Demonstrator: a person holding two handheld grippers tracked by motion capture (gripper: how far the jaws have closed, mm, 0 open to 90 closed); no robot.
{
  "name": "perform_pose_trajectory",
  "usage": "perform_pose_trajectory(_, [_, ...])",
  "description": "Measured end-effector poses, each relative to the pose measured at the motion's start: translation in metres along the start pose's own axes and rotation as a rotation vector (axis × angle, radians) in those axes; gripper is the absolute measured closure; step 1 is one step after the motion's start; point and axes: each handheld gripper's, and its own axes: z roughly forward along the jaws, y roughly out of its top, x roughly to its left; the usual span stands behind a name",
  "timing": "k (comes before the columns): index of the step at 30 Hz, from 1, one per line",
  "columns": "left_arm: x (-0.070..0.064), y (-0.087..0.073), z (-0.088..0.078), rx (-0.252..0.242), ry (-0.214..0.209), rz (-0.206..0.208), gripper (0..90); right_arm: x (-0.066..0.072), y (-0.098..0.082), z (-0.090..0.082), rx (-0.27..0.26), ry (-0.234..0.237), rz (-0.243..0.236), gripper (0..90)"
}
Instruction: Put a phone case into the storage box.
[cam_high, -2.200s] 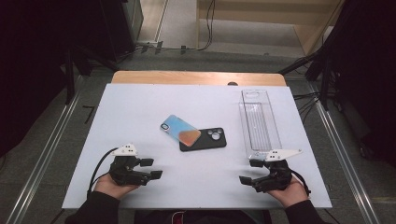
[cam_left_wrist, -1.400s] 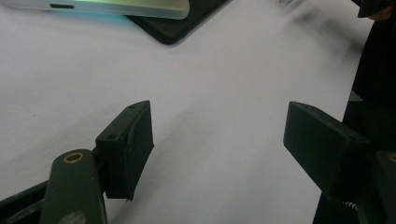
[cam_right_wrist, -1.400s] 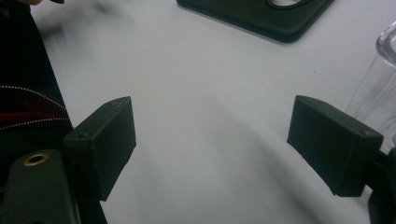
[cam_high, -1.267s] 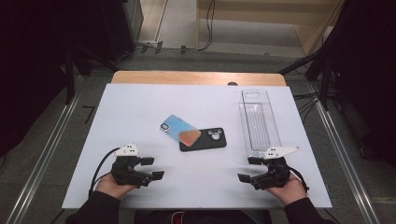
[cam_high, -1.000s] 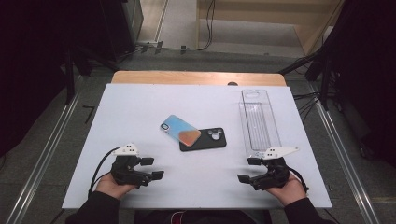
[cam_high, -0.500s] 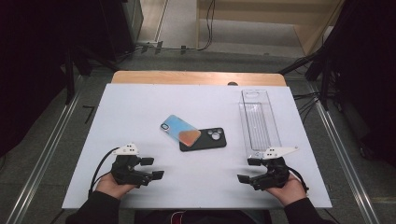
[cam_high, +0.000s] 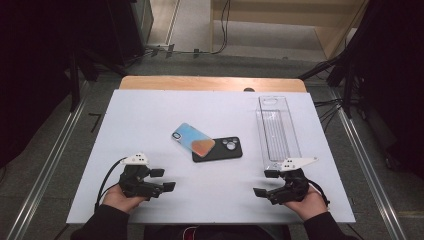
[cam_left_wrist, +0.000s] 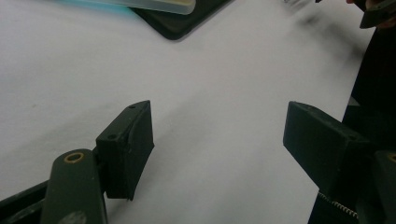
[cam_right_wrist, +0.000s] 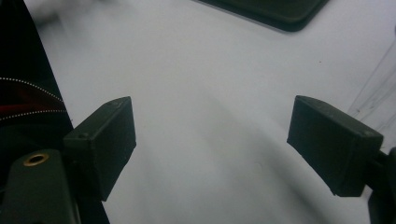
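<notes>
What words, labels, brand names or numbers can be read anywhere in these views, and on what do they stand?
None can be read.
The iridescent phone case: no print shows.
The black phone case: camera cut-outs, no legible mark.
The clear plastic box: no label shows.
The left gripper and right gripper: small dark dots on their grey plates, too small to read.
</notes>
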Motion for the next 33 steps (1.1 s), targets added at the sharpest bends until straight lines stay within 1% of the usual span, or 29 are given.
perform_pose_trajectory(2, [0.001, 0.0, -0.001, -0.002, 0.009, -0.007, 24.9, 0.002, 0.002, 0.001, -0.007, -0.007, 0.0, 13.5])
perform_pose_trajectory(4, [0.002, 0.0, -0.002, -0.01, 0.013, -0.016, 24.9, 0.004, 0.004, 0.0, -0.011, -0.002, 0.012, 13.4])
perform_pose_trajectory(7, [0.003, 0.0, -0.002, -0.015, 0.019, -0.018, 24.8, 0.01, 0.009, 0.0, -0.016, -0.009, 0.021, 13.4])
perform_pose_trajectory(8, [0.003, 0.0, -0.002, -0.015, 0.021, -0.017, 24.8, 0.012, 0.01, 0.001, -0.017, -0.015, 0.02, 13.4])
perform_pose_trajectory(9, [0.003, 0.0, -0.002, -0.014, 0.021, -0.018, 24.9, 0.016, 0.012, 0.002, -0.024, -0.017, 0.005, 13.4])
perform_pose_trajectory(11, [0.003, 0.0, -0.002, -0.014, 0.021, -0.018, 24.8, 0.018, 0.013, 0.002, -0.026, -0.017, 0.004, 13.4])
perform_pose_trajectory(13, [0.003, 0.0, -0.002, -0.013, 0.024, -0.016, 24.9, 0.022, 0.017, 0.005, -0.032, -0.02, 0.004, 13.4])
perform_pose_trajectory(15, [0.003, 0.0, -0.002, -0.013, 0.023, -0.017, 24.8, 0.023, 0.018, 0.006, -0.031, -0.018, 0.006, 13.4])
perform_pose_trajectory(19, [0.003, 0.0, -0.002, -0.012, 0.031, -0.014, 24.8, 0.028, 0.025, 0.01, -0.036, -0.008, 0.005, 13.4])
perform_pose_trajectory(20, [0.003, 0.0, -0.002, -0.011, 0.033, -0.014, 24.8, 0.031, 0.028, 0.013, -0.04, 0.008, 0.001, 13.4])
perform_pose_trajectory(21, [0.003, 0.0, -0.002, -0.009, 0.035, -0.015, 24.8, 0.031, 0.028, 0.013, -0.04, 0.008, 0.001, 13.4])
perform_pose_trajectory(22, [0.003, 0.0, -0.002, -0.009, 0.037, -0.015, 24.8, 0.034, 0.031, 0.017, -0.038, 0.015, -0.005, 13.4])
perform_pose_trajectory(25, [0.003, 0.0, -0.002, -0.008, 0.035, -0.016, 24.8, 0.035, 0.035, 0.02, -0.031, 0.013, -0.009, 13.4])
perform_pose_trajectory(27, [0.003, 0.0, -0.002, -0.008, 0.033, -0.015, 24.9, 0.036, 0.039, 0.023, -0.025, 0.014, -0.002, 13.4])
perform_pose_trajectory(31, [0.003, 0.0, -0.002, -0.01, 0.03, -0.018, 24.8, 0.038, 0.046, 0.027, -0.032, 0.015, -0.002, 13.4])
perform_pose_trajectory(33, [0.003, 0.0, -0.003, -0.011, 0.028, -0.017, 24.8, 0.041, 0.052, 0.03, -0.028, 0.005, -0.023, 13.3])
